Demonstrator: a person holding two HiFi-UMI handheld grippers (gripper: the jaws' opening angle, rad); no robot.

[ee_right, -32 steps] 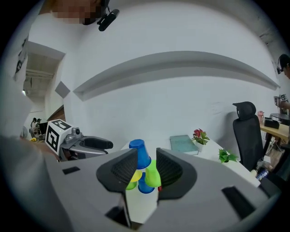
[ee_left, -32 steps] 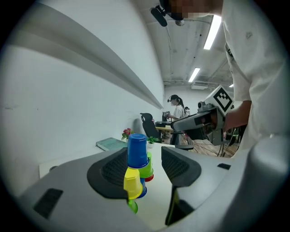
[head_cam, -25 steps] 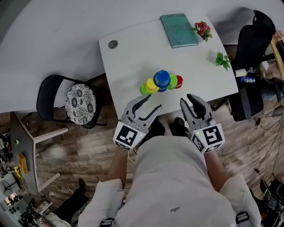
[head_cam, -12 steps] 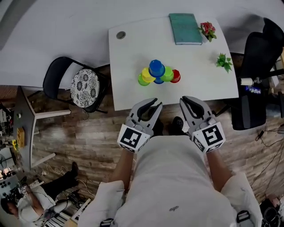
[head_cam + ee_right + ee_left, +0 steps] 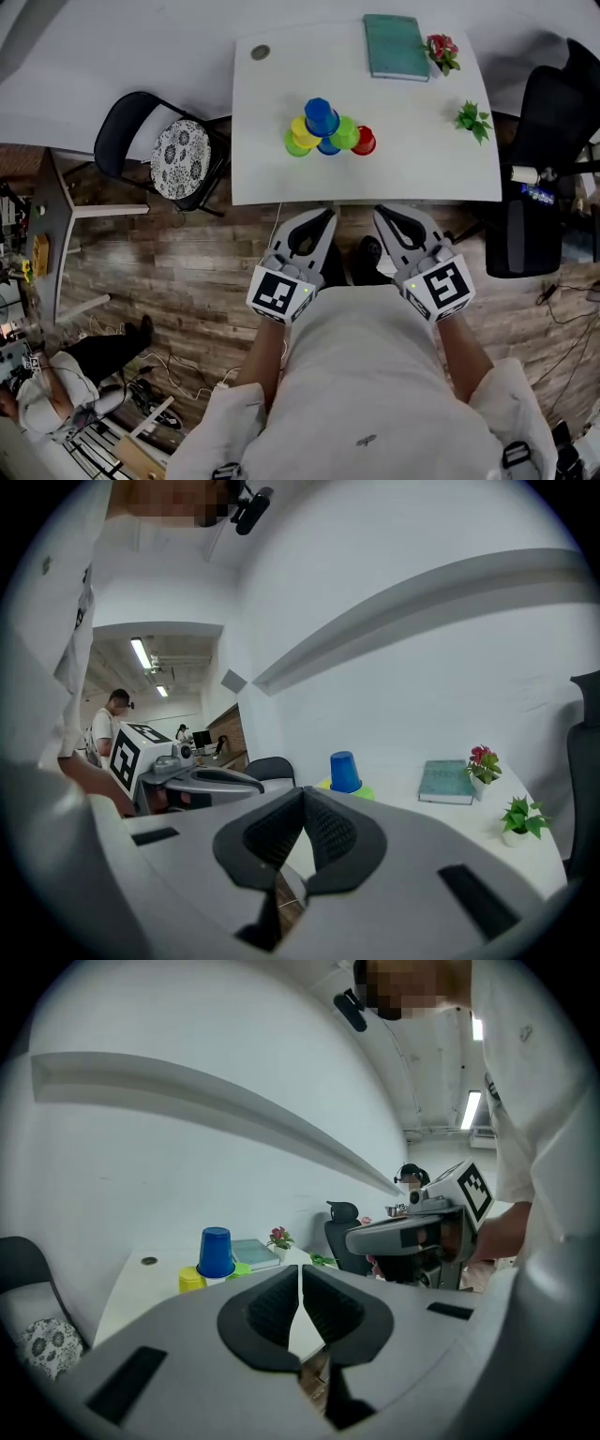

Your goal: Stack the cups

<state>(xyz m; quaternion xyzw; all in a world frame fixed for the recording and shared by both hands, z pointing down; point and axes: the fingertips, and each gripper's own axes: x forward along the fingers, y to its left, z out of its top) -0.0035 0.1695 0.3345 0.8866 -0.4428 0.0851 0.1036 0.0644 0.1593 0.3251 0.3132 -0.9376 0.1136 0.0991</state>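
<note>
Grey left gripper (image 5: 324, 217) and right gripper (image 5: 382, 214): both clenched, empty, just short of white table (image 5: 267, 173). Ahead, well apart: blue cup (image 5: 321, 114) atop yellow cup (image 5: 301, 132) and green cup (image 5: 346, 132); red cup (image 5: 365, 142) rightmost. Farthest: teal book (image 5: 397, 45).

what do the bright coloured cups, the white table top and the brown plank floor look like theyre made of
Bright coloured cups: probably plastic, going by the solid saturated colours and smooth, even walls.
White table top: smooth, matt and uniform, so likely laminate or painted board; which one is unclear.
Brown plank floor: wood grain and plank seams show, but it could be real wood or a printed vinyl.
</note>
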